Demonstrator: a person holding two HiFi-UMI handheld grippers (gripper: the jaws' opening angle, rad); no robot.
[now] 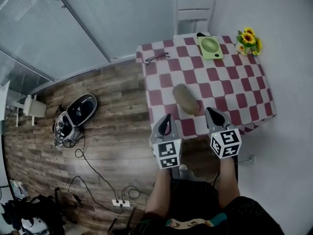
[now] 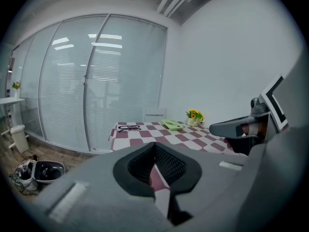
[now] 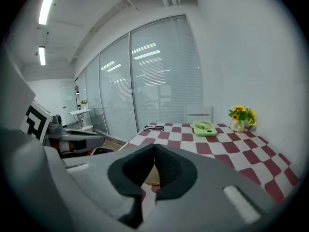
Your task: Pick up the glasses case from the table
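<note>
The glasses case (image 1: 186, 99) is an olive-tan oval lying near the front edge of the red-and-white checked table (image 1: 244, 89). My left gripper (image 1: 167, 117) hovers at the table's front edge, just left of and nearer than the case, jaws shut and empty. My right gripper (image 1: 212, 111) hangs just right of the case, also shut with nothing in it. In the right gripper view a tan bit of the case (image 3: 150, 176) shows behind the closed jaws of the right gripper (image 3: 155, 147). The left gripper view looks over the left gripper (image 2: 155, 145) at the tabletop; the case is hidden there.
Black spectacles (image 1: 156, 58) lie at the table's far left corner, a green fan (image 1: 210, 47) and a sunflower pot (image 1: 248, 39) at the far side. A white chair (image 1: 193, 13) stands behind. A dark helmet-like object (image 1: 78, 111), cables and a power strip (image 1: 122, 203) lie on the wooden floor.
</note>
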